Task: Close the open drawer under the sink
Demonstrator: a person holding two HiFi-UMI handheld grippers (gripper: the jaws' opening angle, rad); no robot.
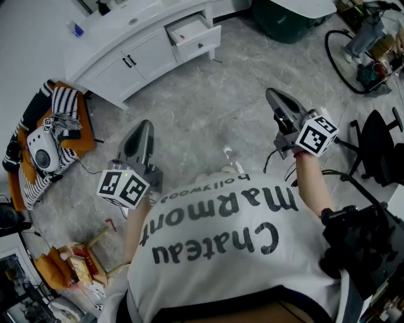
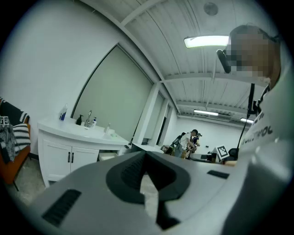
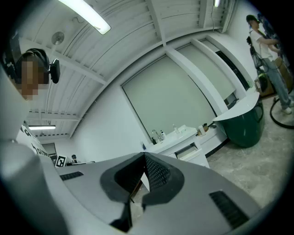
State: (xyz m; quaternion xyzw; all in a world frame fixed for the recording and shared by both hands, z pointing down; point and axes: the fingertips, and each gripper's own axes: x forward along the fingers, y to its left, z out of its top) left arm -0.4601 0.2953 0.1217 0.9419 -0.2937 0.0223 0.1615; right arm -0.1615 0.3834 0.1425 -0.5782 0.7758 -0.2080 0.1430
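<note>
The white vanity cabinet (image 1: 136,60) stands at the far side of the grey floor, its sink top carrying bottles. Its right-hand drawer (image 1: 194,35) is pulled out and open. Both grippers hang in the air well short of it, pointing toward it. My left gripper (image 1: 144,125) is shut with nothing between its jaws, whose tips meet in the left gripper view (image 2: 145,154). My right gripper (image 1: 273,94) is shut and empty too, tips together (image 3: 144,155). The right gripper view shows the open drawer (image 3: 187,152) far ahead; the left gripper view shows the vanity (image 2: 69,153) at left.
A chair with orange and striped cloth and a white device (image 1: 44,148) stands at left. Clutter (image 1: 76,262) lies on the floor at bottom left. A dark green counter (image 1: 284,19) and cables lie right of the vanity, an office chair (image 1: 379,145) at right. A person (image 3: 264,41) stands far right.
</note>
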